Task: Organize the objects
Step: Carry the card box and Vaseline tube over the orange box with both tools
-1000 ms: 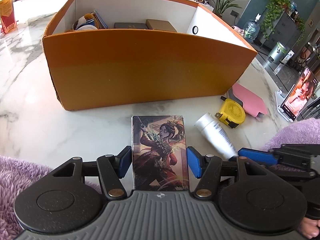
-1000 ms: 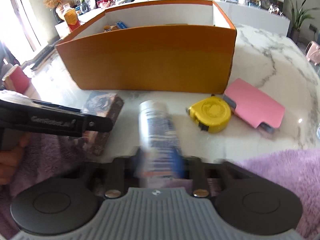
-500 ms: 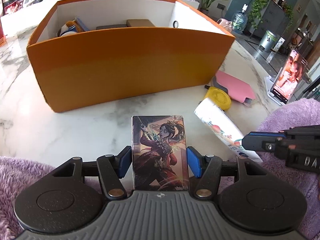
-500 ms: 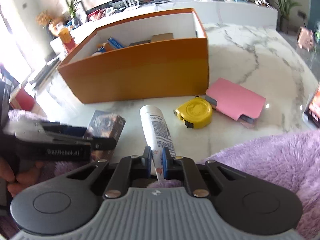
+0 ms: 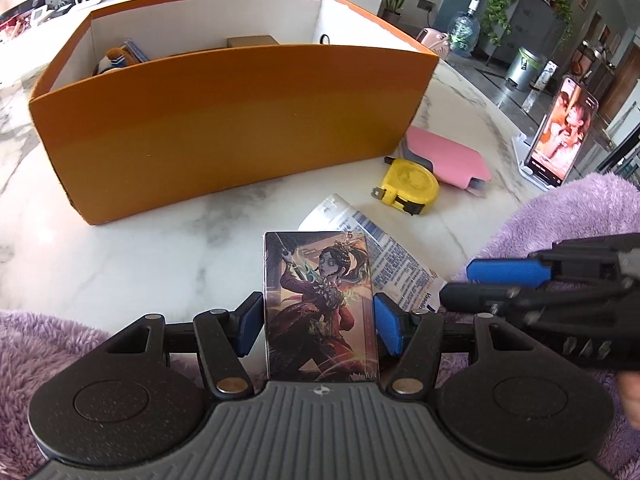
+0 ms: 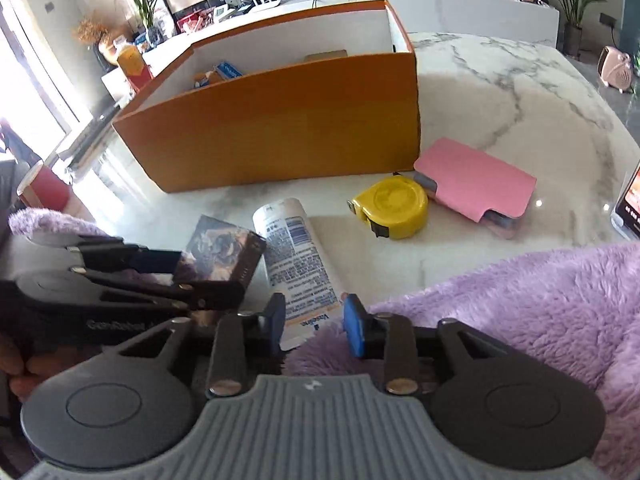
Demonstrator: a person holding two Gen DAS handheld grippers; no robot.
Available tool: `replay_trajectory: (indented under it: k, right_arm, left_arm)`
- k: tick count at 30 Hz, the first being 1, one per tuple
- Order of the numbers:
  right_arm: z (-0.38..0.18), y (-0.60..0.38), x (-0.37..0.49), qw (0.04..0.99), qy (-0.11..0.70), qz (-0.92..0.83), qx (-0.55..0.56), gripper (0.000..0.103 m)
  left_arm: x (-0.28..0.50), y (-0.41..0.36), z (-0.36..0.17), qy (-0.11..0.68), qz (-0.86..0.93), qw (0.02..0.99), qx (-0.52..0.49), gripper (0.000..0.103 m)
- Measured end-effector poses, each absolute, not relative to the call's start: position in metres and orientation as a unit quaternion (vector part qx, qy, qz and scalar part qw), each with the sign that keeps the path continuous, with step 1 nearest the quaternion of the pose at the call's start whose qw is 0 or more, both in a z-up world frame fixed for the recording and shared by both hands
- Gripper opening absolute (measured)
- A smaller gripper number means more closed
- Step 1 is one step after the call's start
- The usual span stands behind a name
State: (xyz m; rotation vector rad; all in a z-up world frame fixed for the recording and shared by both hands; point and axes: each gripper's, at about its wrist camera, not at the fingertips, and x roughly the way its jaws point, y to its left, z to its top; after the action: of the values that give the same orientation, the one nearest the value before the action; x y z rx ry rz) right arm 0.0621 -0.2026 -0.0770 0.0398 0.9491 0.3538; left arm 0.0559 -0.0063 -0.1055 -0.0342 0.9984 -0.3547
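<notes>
The left gripper point(image 5: 320, 322) was low over the near edge of the marble table point(image 5: 168, 256), pointing toward the orange box point(image 5: 224, 128). The card box point(image 5: 320, 308) stood between its blue pads point(image 5: 245, 330); the right pad sat at the box's edge and a narrow gap showed on the left, so whether it gripped could not be told.

The right gripper point(image 6: 314, 328), just to the right, had its jaws apart. The crimped tail of the white lotion tube point(image 6: 294, 256) lay between its blue pads point(image 6: 355, 330), close to the left one and clear of the right. The tube lay flat on the table, cap end pointing far, its side right beside the card box.

Further right were a yellow tape measure point(image 6: 394, 208) and, touching it, a pink case point(image 6: 476, 182), both in front of the orange box's right corner. The orange box held several items against its far wall. A phone on a stand point(image 5: 560, 136) stood at the far right. Purple fleece point(image 6: 500, 312) covered the near edge.
</notes>
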Motion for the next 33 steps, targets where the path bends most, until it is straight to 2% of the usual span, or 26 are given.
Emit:
replay_trajectory:
  k: [4, 7, 18, 20, 21, 23, 27, 29, 33]
  right_arm:
    - [-0.083, -0.171, 0.043, 0.883, 0.412, 0.197, -0.109, 0.044]
    - [-0.091, -0.15, 0.029, 0.877, 0.385, 0.208, -0.199, 0.044]
    - [-0.123, -0.128, 0.023, 0.848, 0.375, 0.18, -0.329, 0.043]
    - [-0.125, -0.126, 0.024, 0.845, 0.373, 0.177, -0.34, 0.029]
    - [-0.125, -0.126, 0.024, 0.845, 0.371, 0.175, -0.343, 0.028]
    - [-0.123, -0.129, 0.025, 0.849, 0.365, 0.171, -0.34, 0.017]
    - [-0.11, -0.136, 0.025, 0.862, 0.35, 0.174, -0.321, 0.009]
    - [-0.099, -0.139, 0.024, 0.872, 0.334, 0.171, -0.315, 0.001]
    - [-0.072, -0.152, 0.034, 0.892, 0.319, 0.173, -0.269, 0.0]
  left_arm:
    - [0.058, 0.001, -0.104, 0.477, -0.154, 0.865, -0.029, 0.068]
    - [0.059, 0.004, -0.104, 0.476, -0.15, 0.866, -0.032, 0.068]
    - [0.06, 0.005, -0.103, 0.477, -0.152, 0.865, -0.031, 0.068]
    - [0.059, 0.005, -0.103, 0.476, -0.151, 0.866, -0.03, 0.068]
    - [0.059, 0.005, -0.103, 0.476, -0.151, 0.866, -0.03, 0.068]
    - [0.059, 0.006, -0.103, 0.476, -0.148, 0.866, -0.031, 0.068]
    - [0.059, 0.009, -0.101, 0.474, -0.141, 0.869, -0.034, 0.068]
    - [0.059, 0.012, -0.098, 0.471, -0.138, 0.87, -0.035, 0.068]
    - [0.061, 0.017, -0.091, 0.466, -0.131, 0.874, -0.043, 0.068]
